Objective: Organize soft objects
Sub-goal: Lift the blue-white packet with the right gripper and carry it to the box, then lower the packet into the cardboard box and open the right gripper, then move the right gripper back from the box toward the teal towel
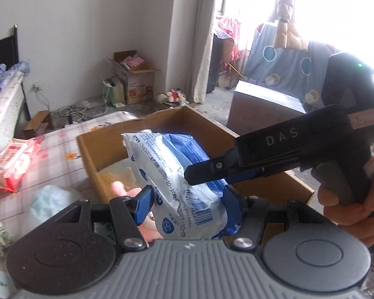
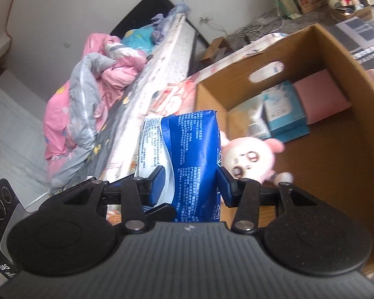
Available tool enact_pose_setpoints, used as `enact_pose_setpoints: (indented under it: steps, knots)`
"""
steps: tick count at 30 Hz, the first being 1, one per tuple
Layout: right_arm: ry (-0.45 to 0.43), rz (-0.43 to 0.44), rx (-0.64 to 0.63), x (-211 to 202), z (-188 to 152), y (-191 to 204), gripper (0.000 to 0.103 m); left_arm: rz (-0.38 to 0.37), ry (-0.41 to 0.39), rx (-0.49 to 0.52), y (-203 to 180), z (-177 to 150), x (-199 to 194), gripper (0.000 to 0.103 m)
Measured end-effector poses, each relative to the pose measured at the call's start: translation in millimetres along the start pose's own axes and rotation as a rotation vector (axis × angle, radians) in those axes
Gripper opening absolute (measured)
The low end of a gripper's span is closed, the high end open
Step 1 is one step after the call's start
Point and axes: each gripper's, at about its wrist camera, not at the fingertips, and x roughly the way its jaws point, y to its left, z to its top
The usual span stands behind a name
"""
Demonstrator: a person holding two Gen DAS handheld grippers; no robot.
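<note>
Blue-and-white wipes pack (image 1: pixel 184 189) is sitting clenched between the blue pads of the left gripper (image 1: pixel 189 205), filling the gap right in front of that tool, its barcode end nearest the lens and its far end reaching up over the cardboard box (image 1: pixel 107 147) beyond the fingertips. From the right, the right gripper (image 1: pixel 207 172) is reaching across and pinching the same pack on its upper side, a person's hand (image 1: pixel 349 199) wrapping its grip. In the right wrist view the pack (image 2: pixel 194 164) is standing upright between that gripper's (image 2: pixel 190 186) pads, both pressing on its sides, so each tool is grasping the pack. Just past its right finger a pink plush toy (image 2: pixel 249 159) is lying on the box floor (image 2: pixel 336 164), and further ahead inside the box a light blue carton (image 2: pixel 284 114) is resting beside a pink flat pack (image 2: pixel 321 97). Left of the left gripper a red-and-white wipes pack (image 1: pixel 12 164) and a pale blue soft bundle (image 1: pixel 49 201) are lying on the checked bedcover (image 1: pixel 59 154)
</note>
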Motion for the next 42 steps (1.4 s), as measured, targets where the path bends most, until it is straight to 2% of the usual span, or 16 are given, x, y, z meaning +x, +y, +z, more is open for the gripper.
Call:
enact_pose_setpoints:
  steps: [5, 8, 10, 11, 15, 22, 25, 28, 31, 35, 42]
  knots:
    - [-0.007, -0.188, -0.006, -7.5, 26.1, -55.4, 0.045, -0.108, 0.079, -0.012, -14.3, 12.9, 75.8, 0.063]
    - [-0.01, -0.333, -0.083, -0.6, 38.9, -77.4, 0.044, -0.085, 0.127, 0.005, -16.7, 11.2, 111.7, 0.063]
    - [-0.012, -0.425, -0.138, 7.1, 42.0, -88.4, 0.044, -0.052, 0.135, 0.009, -14.5, 8.3, 119.1, 0.063]
    - [-0.014, -0.443, -0.151, 8.9, 42.3, -93.3, 0.044, -0.049, 0.123, -0.008, -11.2, 7.7, 117.8, 0.063]
    - [-0.025, -0.448, -0.173, 8.6, 38.6, -103.6, 0.044, -0.047, 0.092, -0.07, 11.3, 10.3, 101.4, 0.063]
    - [0.017, -0.366, -0.143, 20.1, 29.8, -91.2, 0.044, 0.029, 0.02, -0.138, 46.1, 13.7, 46.9, 0.067]
    - [0.022, -0.329, -0.126, 23.2, 24.5, -79.7, 0.045, 0.062, 0.006, -0.167, 56.2, 8.1, 24.7, 0.069]
    - [0.024, -0.268, -0.109, 26.0, 18.4, -64.9, 0.045, 0.102, 0.009, -0.152, 59.6, -1.2, 5.7, 0.072]
    - [0.015, -0.2, -0.113, 25.2, 10.3, -42.3, 0.046, 0.148, 0.02, -0.143, 62.1, -15.2, -13.8, 0.074]
    - [-0.003, -0.095, -0.123, 24.2, -1.5, -7.6, 0.048, 0.188, 0.017, -0.179, 74.3, -38.0, -44.3, 0.078]
    - [0.051, 0.037, -0.195, 49.3, -23.6, 63.9, 0.05, 0.332, 0.02, -0.227, 105.6, -92.7, -102.5, 0.08]
